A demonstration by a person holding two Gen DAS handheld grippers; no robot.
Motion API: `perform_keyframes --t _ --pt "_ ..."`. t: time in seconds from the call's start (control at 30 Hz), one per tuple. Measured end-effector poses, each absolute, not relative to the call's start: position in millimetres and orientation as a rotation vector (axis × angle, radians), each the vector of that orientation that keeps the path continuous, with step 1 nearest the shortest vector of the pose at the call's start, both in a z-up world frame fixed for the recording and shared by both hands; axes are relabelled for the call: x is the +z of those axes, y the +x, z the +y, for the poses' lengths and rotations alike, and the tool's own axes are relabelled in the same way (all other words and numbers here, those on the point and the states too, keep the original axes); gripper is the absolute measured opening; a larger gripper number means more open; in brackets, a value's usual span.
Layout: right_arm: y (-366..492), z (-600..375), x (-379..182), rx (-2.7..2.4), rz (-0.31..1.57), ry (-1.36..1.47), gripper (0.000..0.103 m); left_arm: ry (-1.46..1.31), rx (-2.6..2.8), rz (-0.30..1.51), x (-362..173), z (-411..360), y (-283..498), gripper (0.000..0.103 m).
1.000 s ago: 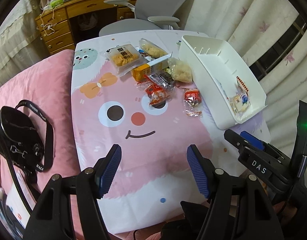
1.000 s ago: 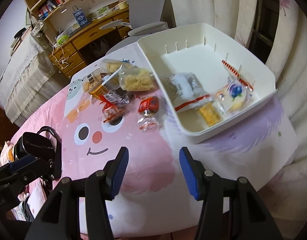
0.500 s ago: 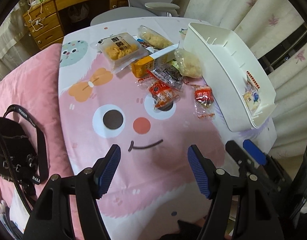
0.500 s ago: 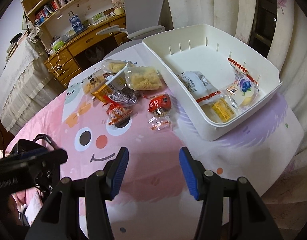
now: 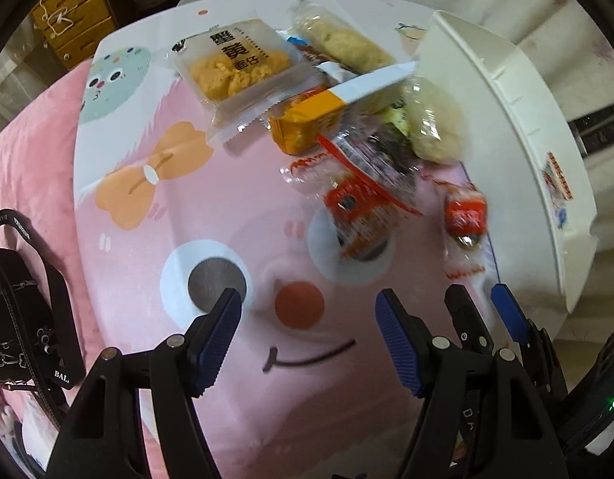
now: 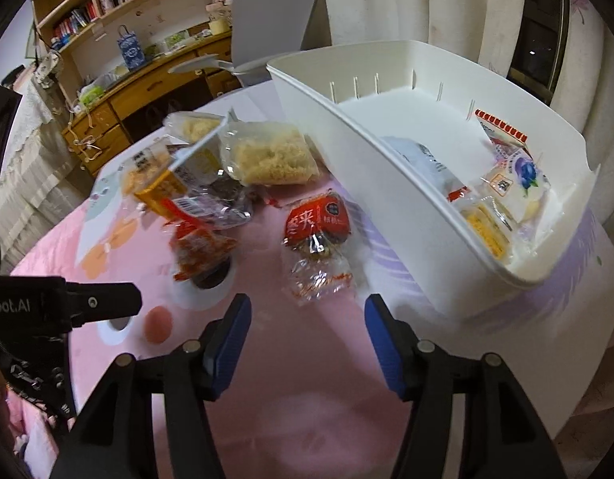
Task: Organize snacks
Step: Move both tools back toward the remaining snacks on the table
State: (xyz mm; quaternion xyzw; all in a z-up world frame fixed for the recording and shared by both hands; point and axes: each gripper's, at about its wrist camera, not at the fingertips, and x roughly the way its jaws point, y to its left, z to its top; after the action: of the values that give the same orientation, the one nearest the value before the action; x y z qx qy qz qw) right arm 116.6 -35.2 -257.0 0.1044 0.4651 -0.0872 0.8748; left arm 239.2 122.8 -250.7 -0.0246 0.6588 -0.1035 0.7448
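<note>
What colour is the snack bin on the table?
White bin, clearest in the right wrist view.

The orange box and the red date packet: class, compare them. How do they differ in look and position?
The orange box is rigid card with an open white flap; the red date packet is soft, clear plastic with a red label. The orange box sits in the pile, touching other snacks; the red date packet lies apart, nearest the white bin. Both lie on the pink tablecloth, outside the bin, with no tool touching them.
</note>
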Motion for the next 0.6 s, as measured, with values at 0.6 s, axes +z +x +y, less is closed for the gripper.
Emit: perform_keyframes --t 0.6 --pt "159.5 -28.1 -287.3 -0.211 0.96 0.122 0.073 -0.077 -0.271 1.497 -290.0 83.4 297.9 0.072"
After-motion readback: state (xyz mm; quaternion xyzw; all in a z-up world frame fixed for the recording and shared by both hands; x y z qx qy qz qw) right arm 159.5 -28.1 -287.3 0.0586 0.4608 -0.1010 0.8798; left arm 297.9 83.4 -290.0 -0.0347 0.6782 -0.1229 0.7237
